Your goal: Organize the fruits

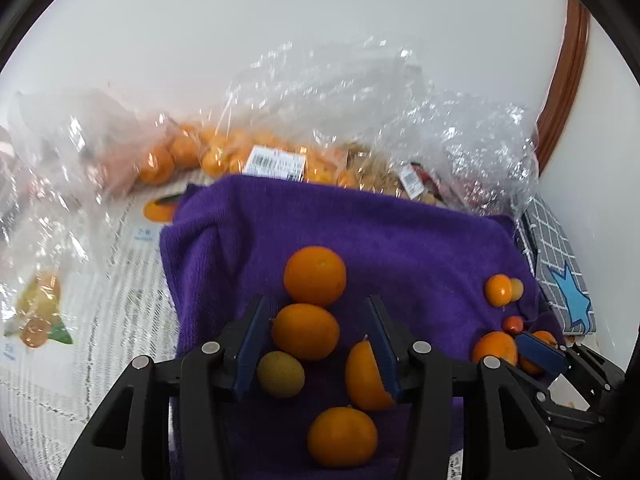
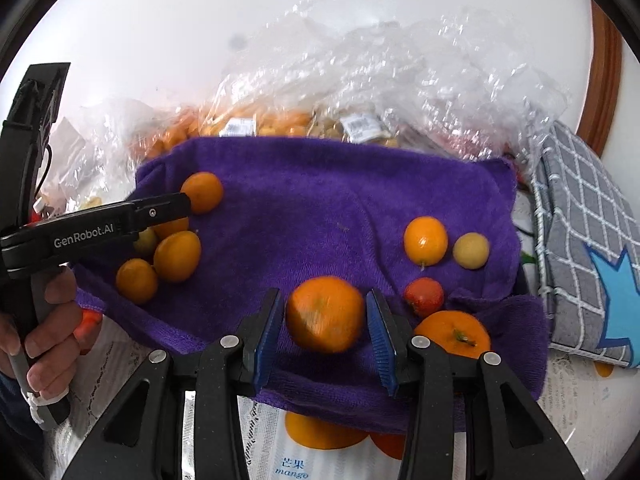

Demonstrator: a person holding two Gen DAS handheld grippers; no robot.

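Likely home: purple towel (image 2: pixel 320 208), tablecloth (image 1: pixel 80 280).

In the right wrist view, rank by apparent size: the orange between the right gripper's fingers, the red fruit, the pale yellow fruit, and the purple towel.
1. purple towel
2. orange between the right gripper fingers; nearness to the camera inflates it
3. red fruit and pale yellow fruit: too alike to rank

My left wrist camera looks down close over the purple towel (image 1: pixel 360 232); my right one faces it alongside, both sharing towel and bagged fruit (image 2: pixel 256 120).
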